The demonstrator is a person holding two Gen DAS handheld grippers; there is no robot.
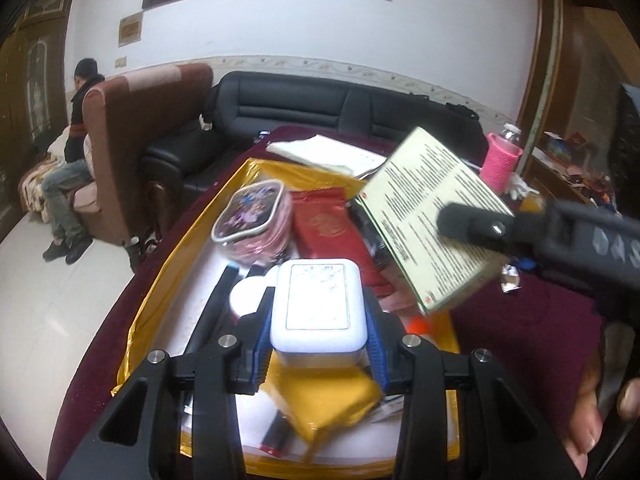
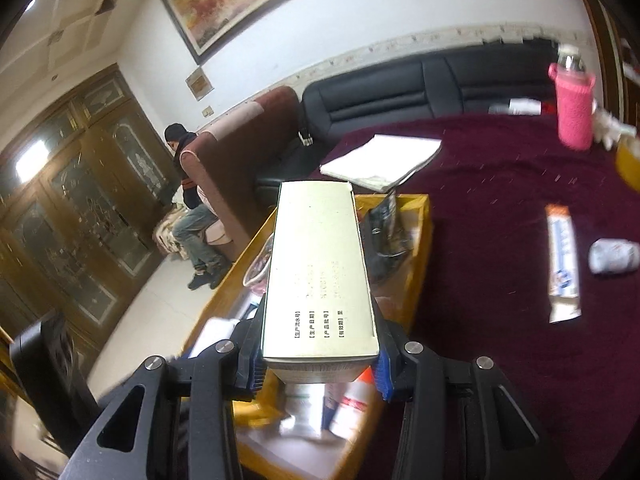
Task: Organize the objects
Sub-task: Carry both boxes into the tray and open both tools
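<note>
Gold tray [image 1: 168,280]: partly filled. White case [image 1: 318,304] is pinched by the left claw [image 1: 318,344] above it; green-edged carton [image 2: 320,264] is clamped in the right claw [image 2: 320,364]. Sachet [image 2: 562,260] and wrapped roll [image 2: 614,256] at three o'clock on the counter [image 2: 500,240] judged still unsorted.

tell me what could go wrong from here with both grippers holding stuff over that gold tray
1. The right gripper pinches the long printed box at one end only, so it may swing or slip out.
2. The gold tray is crowded; lowering the white case held by the left gripper could knock the floral tin.
</note>
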